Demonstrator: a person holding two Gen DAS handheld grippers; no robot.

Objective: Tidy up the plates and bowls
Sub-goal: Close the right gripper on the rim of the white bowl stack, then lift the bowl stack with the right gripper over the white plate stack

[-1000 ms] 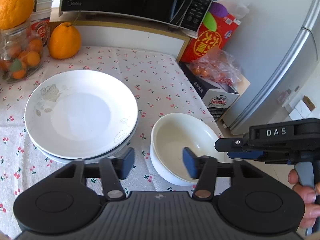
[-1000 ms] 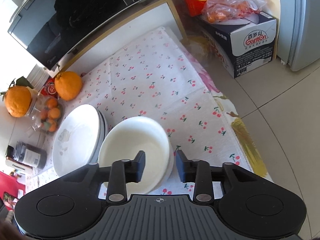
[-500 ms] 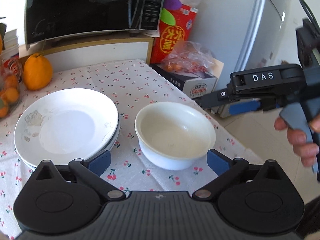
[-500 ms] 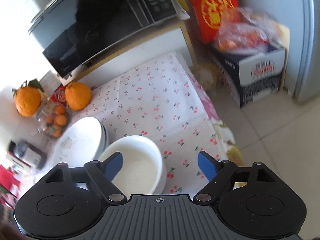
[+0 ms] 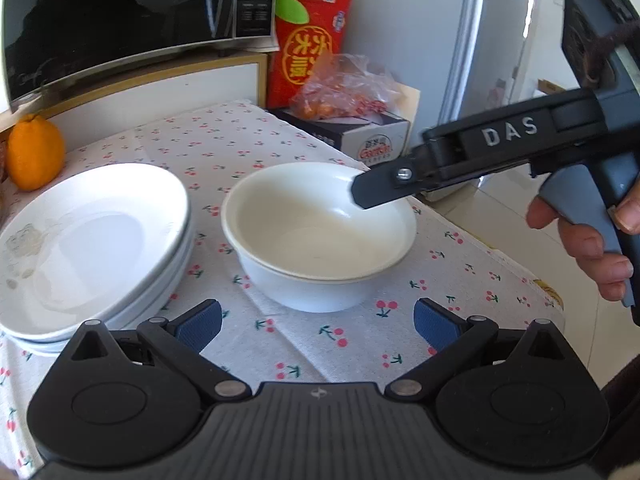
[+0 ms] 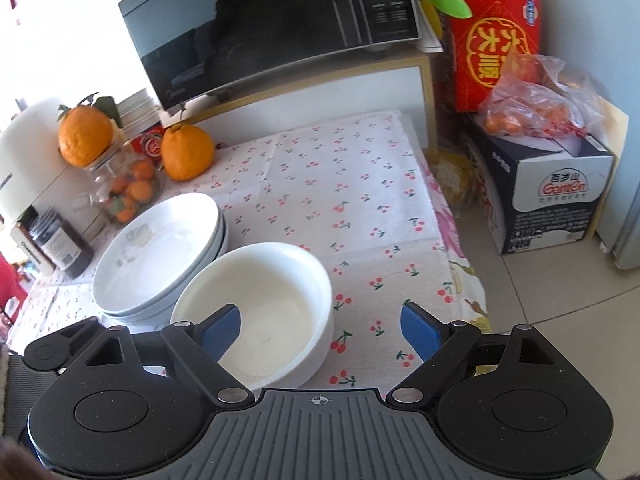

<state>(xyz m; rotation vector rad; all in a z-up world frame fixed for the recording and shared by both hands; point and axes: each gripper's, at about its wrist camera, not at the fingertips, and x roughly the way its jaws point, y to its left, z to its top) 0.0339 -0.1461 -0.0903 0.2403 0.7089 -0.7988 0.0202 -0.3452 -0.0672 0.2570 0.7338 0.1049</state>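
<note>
Item: stack of white bowls (image 5: 318, 236), two nested, standing on the cherry-print tablecloth (image 5: 240, 148) near the table's front right corner. Beside it on the left, close but apparently not touching, a stack of white plates (image 5: 92, 240), shallow and nested; like is gathered with like, which reads as the sorting largely done. Behind them, against the wall: an orange (image 5: 35, 152) and a microwave (image 5: 132, 12) on a low shelf, clear of the work. Left gripper (image 5: 318, 320): fingers spread as wide as they go, nothing between the blue pads (image 5: 200, 320), held just short of the bowls, touching nothing. Right gripper (image 6: 320, 328): jaws opening, its left pad (image 6: 222, 330) hanging over the bowl's hollow and the right pad outside the rim, so the rim sits between them with no pad pressing on it; a release, by the look of it.
</note>
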